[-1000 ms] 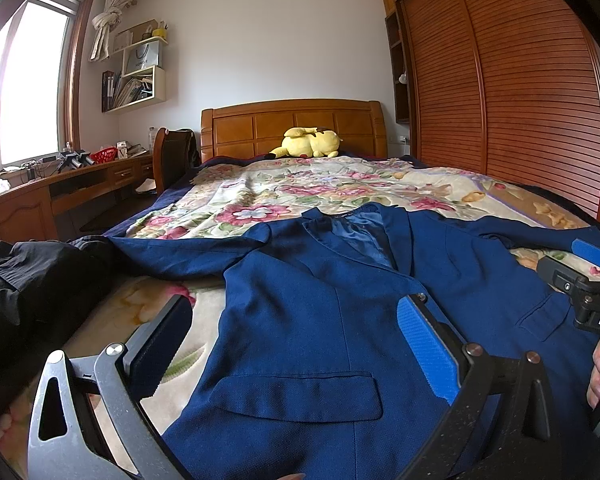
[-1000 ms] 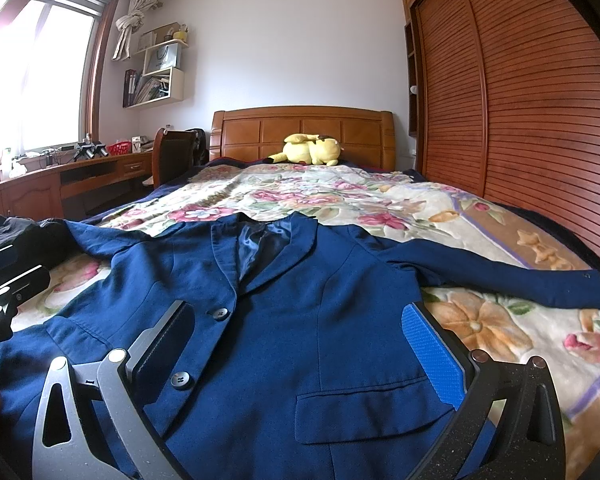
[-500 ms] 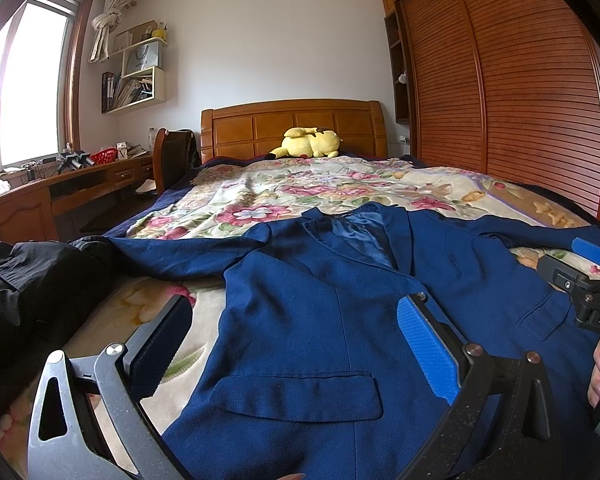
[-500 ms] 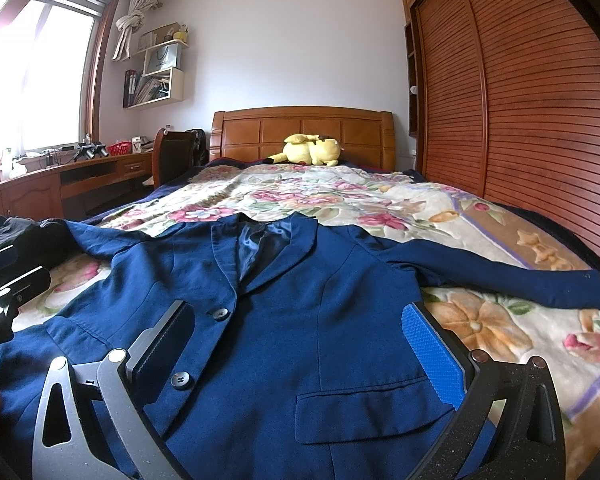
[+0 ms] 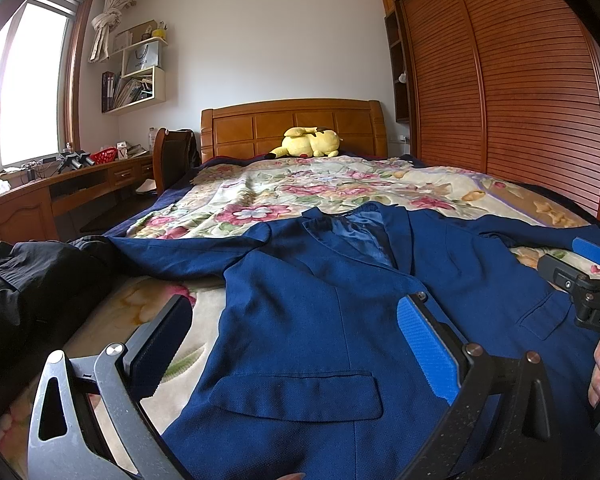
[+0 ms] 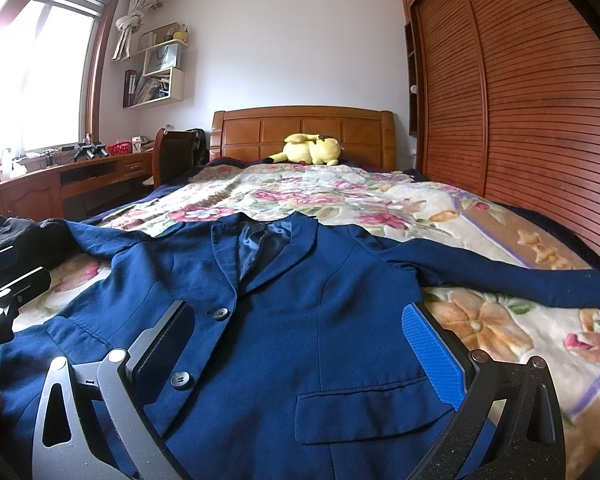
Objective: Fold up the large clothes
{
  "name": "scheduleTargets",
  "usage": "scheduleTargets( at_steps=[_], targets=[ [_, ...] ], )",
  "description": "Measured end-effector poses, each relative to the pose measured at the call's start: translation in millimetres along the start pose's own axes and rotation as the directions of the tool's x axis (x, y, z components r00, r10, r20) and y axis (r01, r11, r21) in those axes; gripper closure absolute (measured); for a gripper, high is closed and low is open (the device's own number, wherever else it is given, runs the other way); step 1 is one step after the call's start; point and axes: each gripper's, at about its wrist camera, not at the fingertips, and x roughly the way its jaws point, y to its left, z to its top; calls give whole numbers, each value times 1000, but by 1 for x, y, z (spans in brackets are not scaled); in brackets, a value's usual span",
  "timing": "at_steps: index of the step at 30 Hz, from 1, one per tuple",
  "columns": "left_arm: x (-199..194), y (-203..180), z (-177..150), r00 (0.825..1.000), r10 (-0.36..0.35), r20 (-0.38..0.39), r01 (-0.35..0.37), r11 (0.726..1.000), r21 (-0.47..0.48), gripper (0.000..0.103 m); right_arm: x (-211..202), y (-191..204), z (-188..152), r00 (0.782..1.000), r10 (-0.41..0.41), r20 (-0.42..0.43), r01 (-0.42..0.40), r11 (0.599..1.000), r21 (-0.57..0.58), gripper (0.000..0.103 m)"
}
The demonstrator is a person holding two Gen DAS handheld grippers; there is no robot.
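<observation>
Blue jacket (image 6: 284, 320) lies flat, front up, on floral bedspread (image 6: 380, 200).

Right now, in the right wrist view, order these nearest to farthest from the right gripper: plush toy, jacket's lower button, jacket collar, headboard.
From the right gripper:
1. Lower button, just beside the left finger.
2. Jacket collar, straight ahead, mid-bed.
3. Plush toy, at the bed's far end.
4. Headboard, right behind the toy.

Between the jaws of both grippers, a navy blue blazer (image 6: 300, 320) with 2 dark buttons (image 6: 220, 313) is lying on a cream bedspread (image 6: 500, 320) showing pink and orange flowers. Each gripper's right pad (image 5: 428, 348) is showing bright blue. Left of the jaws, black clothing (image 5: 32, 280) is sitting; far ahead, a yellow plush toy (image 6: 310, 149) is resting against a brown headboard (image 6: 300, 128).
</observation>
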Motion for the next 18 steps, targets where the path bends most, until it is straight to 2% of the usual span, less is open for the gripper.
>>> scheduleTargets(
  at_steps=[5,11,14,16,18],
  targets=[
    [0,0,0,1000,-3,-2,3,1000,1,0,-7,-4,1,1000,-7,-19,7,1000,5,0],
    [-12,13,4,1000,6,6,-7,1000,5,0,-18,-10,7,996,-77,-55,75,997,-34,0],
    [-22,16,5,1000,29,10,-29,999,19,0,-29,-15,14,991,-129,-47,126,990,-56,0],
    [-26,21,5,999,34,6,-34,999,18,0,-36,-22,15,987,-152,-47,150,988,-39,0],
    [-28,26,5,999,36,3,-36,999,13,0,-45,-31,18,991,-121,-61,123,992,28,0]
  ],
)
